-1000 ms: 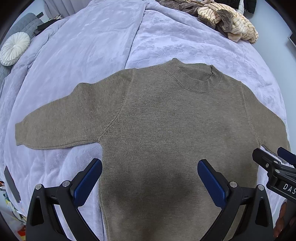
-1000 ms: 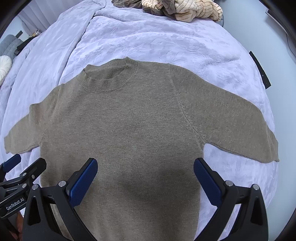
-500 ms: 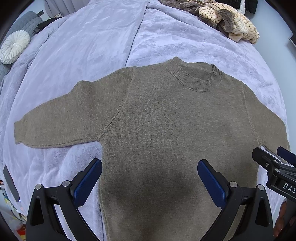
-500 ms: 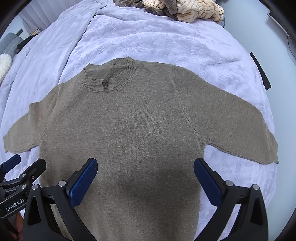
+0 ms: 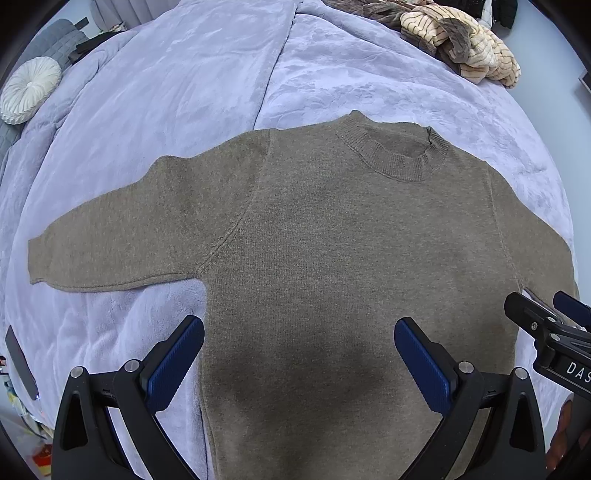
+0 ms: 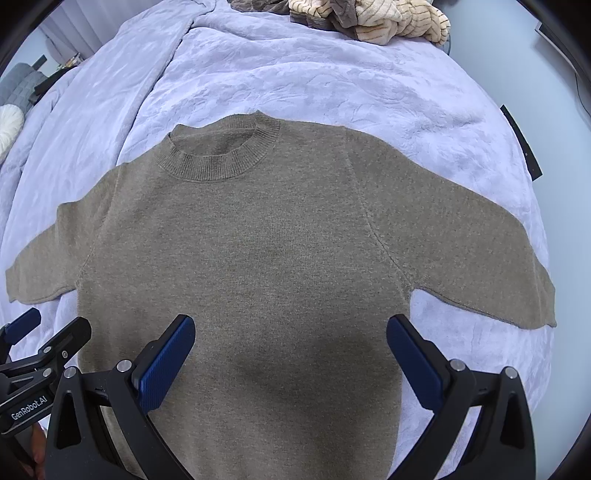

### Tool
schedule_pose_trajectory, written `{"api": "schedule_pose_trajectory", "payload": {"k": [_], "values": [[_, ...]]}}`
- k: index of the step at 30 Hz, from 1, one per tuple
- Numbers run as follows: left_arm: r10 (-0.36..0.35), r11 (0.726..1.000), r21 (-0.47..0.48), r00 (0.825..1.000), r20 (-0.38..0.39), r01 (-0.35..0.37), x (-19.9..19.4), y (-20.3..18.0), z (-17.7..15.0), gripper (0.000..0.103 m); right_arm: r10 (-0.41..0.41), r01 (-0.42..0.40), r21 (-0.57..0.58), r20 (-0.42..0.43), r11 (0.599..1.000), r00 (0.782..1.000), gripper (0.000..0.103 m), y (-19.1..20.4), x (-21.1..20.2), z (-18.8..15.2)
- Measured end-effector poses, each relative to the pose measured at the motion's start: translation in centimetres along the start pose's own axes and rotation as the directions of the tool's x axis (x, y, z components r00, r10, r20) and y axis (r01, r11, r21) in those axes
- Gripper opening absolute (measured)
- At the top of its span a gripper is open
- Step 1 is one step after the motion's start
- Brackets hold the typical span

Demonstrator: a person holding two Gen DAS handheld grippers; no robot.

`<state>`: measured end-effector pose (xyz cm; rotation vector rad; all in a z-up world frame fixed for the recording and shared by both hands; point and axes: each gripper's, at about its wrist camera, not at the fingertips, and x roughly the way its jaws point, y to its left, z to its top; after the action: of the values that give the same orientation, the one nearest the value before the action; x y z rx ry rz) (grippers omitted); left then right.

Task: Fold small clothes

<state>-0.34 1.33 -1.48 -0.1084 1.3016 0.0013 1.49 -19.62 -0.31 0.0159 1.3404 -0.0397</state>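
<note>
Lavender bed cover (image 5: 177, 96) carries the job: brown sweater (image 5: 332, 258) lies flat, face up, in the middle w/ collar away from the cameras and both sleeves spread out. No fold made yet. Left gripper (image 5: 299, 363) and right gripper (image 6: 291, 360) hover over its lower body, jaws wide apart, holding nothing. Best start, imo: pinch a sleeve near the cuff, thin layer only, and bring it across the chest w/o dragging the body. Striped clothes pile (image 6: 369, 18) at far edge: leave alone.

A lavender plush blanket (image 5: 184, 92) covers the bed. A round white pleated cushion (image 5: 29, 90) lies at its far left; a dark flat device (image 6: 521, 142) rests near the right edge.
</note>
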Motion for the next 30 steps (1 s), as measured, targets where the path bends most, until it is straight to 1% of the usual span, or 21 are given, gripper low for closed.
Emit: {"api": "schedule_pose_trajectory", "payload": {"k": [6, 10, 15, 20, 27, 30], "values": [[0.009, 1.000, 0.004, 1.000, 0.021, -0.010, -0.02, 0.27, 0.04, 0.103, -0.001, 0.001, -0.003, -0.001, 1.000, 1.000, 0.103, 0.07, 0.03, 0.06], [0.011, 1.000, 0.002, 1.000, -0.001, -0.011, -0.01, 0.20, 0.12, 0.103, -0.001, 0.001, -0.007, -0.002, 1.000, 1.000, 0.103, 0.18, 0.04, 0.05], [0.011, 1.000, 0.003, 1.000, 0.005, -0.011, -0.04, 0.19, 0.17, 0.103, -0.002, 0.002, -0.007, -0.003, 1.000, 1.000, 0.103, 0.14, 0.07, 0.02], [0.010, 1.000, -0.004, 0.999, -0.031, -0.010, 0.06, 0.25, 0.08, 0.103, -0.004, 0.003, -0.008, -0.004, 1.000, 1.000, 0.103, 0.11, 0.17, -0.04], [0.022, 1.000, -0.002, 0.999, -0.027, -0.022, 0.07, 0.32, 0.02, 0.103, -0.003, 0.003, -0.009, -0.005, 1.000, 1.000, 0.103, 0.15, 0.20, -0.06], [0.038, 0.999, -0.001, 0.999, -0.007, -0.038, 0.10, 0.53, -0.01, 0.103, -0.002, 0.002, -0.013, -0.006, 1.000, 1.000, 0.103, 0.23, 0.35, -0.09]]}}
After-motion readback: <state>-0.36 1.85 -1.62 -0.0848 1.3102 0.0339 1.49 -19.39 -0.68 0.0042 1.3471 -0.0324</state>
